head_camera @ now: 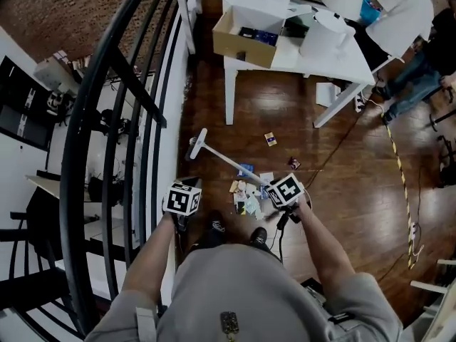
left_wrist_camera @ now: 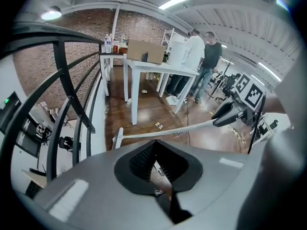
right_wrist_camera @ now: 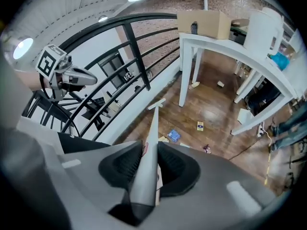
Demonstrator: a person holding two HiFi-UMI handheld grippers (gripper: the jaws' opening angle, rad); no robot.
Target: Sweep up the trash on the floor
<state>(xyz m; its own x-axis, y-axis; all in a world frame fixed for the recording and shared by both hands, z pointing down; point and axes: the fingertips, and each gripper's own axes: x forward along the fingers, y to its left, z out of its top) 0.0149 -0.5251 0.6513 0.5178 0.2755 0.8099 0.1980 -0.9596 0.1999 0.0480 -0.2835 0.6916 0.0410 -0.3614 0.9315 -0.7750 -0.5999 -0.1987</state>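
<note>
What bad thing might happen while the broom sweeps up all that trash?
The broom head sits near the railing; a hard push might send scraps under it.
The yellow card and small dark scrap lie apart from the pile, so they may get missed.
The thin cable by the pile might snag the bristles.

Loft-style workshop or lab, upper level

Bare brick wall [left_wrist_camera: 86, 37] under an open white ceiling with strip lights [left_wrist_camera: 175, 1]; dark wood floor [head_camera: 342, 191] with a yellow-and-black cable [head_camera: 399, 171] trailing across it; white work tables [head_camera: 324, 63] carrying a cardboard box [head_camera: 241, 45] and loose supplies; a black curved metal railing [head_camera: 100, 120] edges the level, with what may be monitors and electronic gear [head_camera: 21, 105] below it, too dim to be sure; two people [left_wrist_camera: 201, 63] stand by the tables
</note>
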